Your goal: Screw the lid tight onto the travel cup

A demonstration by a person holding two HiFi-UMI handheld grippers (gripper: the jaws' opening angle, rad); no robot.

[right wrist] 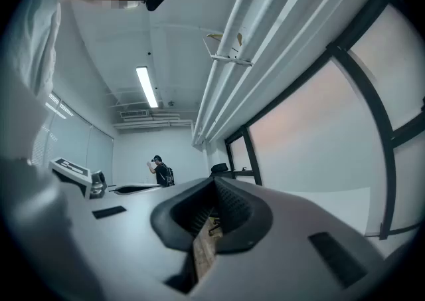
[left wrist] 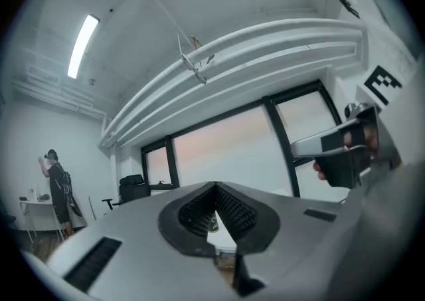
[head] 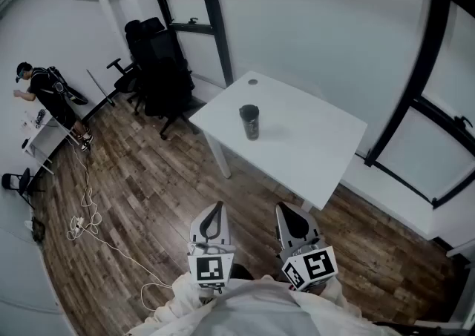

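Grippers are hovering side by side at the bottom of the head view, above the brown wood-plank floor [head: 148, 193] and well short of the table. The grey left gripper [head: 214, 216], carrying its marker cube, is pointing level with its jaws clenched together and nothing between them. The matching right gripper [head: 295, 222] is doing the same, with its ribbed pads pressed shut on empty air.

The dark cylindrical travel cup [head: 249, 121] is standing upright on the white rectangular table [head: 319, 149], near the middle and well apart from both grippers. A small dark round disc [head: 253, 81] is lying near the table's far edge, apart from the cup. It is probably the lid, though it is too small to be sure.

Black office chairs [head: 157, 67] are standing beyond the table's left end, by the dark-framed windows. A person in dark clothes [head: 44, 93] is standing at the far left, and a thin white cable [head: 104, 242] is trailing across the floor.
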